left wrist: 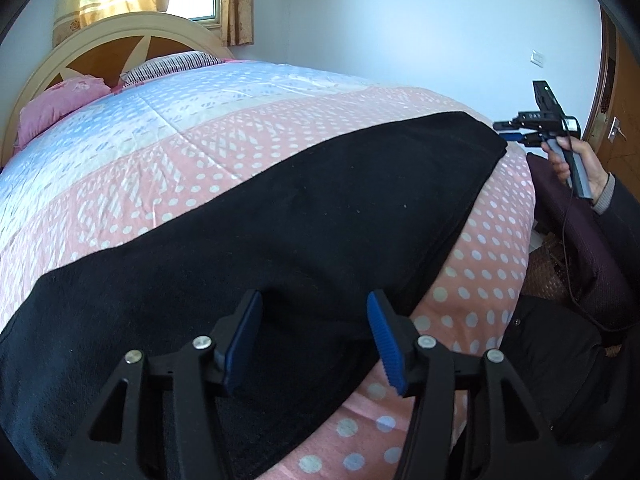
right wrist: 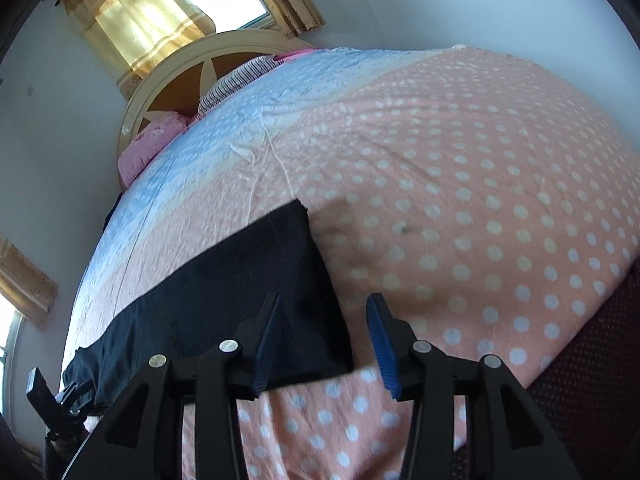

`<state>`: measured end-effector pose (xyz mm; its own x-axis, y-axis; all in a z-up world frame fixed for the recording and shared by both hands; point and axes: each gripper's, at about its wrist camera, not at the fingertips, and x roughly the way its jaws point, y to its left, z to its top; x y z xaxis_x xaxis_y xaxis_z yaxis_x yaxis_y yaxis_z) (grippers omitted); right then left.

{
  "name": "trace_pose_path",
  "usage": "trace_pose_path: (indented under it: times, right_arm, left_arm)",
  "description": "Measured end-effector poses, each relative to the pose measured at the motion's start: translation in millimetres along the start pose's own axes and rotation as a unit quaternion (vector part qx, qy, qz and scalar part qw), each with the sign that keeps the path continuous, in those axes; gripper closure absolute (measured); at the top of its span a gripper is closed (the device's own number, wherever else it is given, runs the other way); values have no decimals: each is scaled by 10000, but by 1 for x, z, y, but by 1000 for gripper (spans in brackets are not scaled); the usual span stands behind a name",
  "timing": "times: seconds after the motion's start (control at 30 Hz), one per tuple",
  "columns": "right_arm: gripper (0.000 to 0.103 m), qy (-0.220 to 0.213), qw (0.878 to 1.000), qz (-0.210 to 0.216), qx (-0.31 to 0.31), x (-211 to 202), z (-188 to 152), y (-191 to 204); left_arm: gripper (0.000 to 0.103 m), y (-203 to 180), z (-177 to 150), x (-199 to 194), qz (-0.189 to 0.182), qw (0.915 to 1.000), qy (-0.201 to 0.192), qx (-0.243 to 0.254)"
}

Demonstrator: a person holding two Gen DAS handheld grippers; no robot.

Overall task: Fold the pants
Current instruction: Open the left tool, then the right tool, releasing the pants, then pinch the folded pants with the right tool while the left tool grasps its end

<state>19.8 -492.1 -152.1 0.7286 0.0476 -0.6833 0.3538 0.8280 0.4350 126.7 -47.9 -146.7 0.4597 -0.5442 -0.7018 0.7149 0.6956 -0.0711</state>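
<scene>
Black pants [left wrist: 300,220] lie flat in a long band across the bed quilt [left wrist: 200,128]. My left gripper [left wrist: 314,300] hovers open over their near edge, nothing pinched between its blue pads. In the right wrist view the pants' squared end [right wrist: 224,292] lies beneath my right gripper [right wrist: 324,300]. Its jaws stand apart, with only quilt and the fabric corner below them. From the left wrist view, a hand [left wrist: 576,160] holds the right gripper [left wrist: 502,130] just past the far end of the pants. The left gripper [right wrist: 66,394] shows dimly at the other end.
The quilt [right wrist: 460,200] is pink with white dots, blue toward the headboard [left wrist: 108,40]. A pink pillow [left wrist: 60,108] and a striped one [left wrist: 172,64] lie there. A dark red cushion [left wrist: 580,248] sits beside the bed's right edge, near a wooden door [left wrist: 626,100].
</scene>
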Motion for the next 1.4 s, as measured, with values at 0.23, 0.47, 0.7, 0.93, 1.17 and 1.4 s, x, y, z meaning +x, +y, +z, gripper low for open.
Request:
trace_pose_path:
  times: [0.23, 0.47, 0.7, 0.93, 1.17, 1.4]
  right_arm:
    - [98, -204, 9985, -226, -464, -15, -10, 19]
    - [98, -45, 9990, -392, -228, 0, -18, -4]
    - [56, -529, 9917, -991, -630, -24, -14, 29]
    - [55, -170, 9773, 371, -2079, -3, -42, 166]
    - [55, 753, 9100, 1348, -3849, 52, -135, 293]
    - [59, 576, 8730, 554, -4812, 68, -161, 301]
  left_arm:
    - [45, 1, 0, -1, 11, 10000, -13, -21]
    - [45, 6, -2, -1, -68, 9999, -32, -79]
    - [44, 1, -1, -5, 116, 9999, -60, 15]
    - [37, 13, -1, -23, 403, 9983, -399, -144]
    - [37, 39, -13, -26, 817, 9945, -319, -567]
    - [33, 55, -24, -36, 810, 9927, -404, -793]
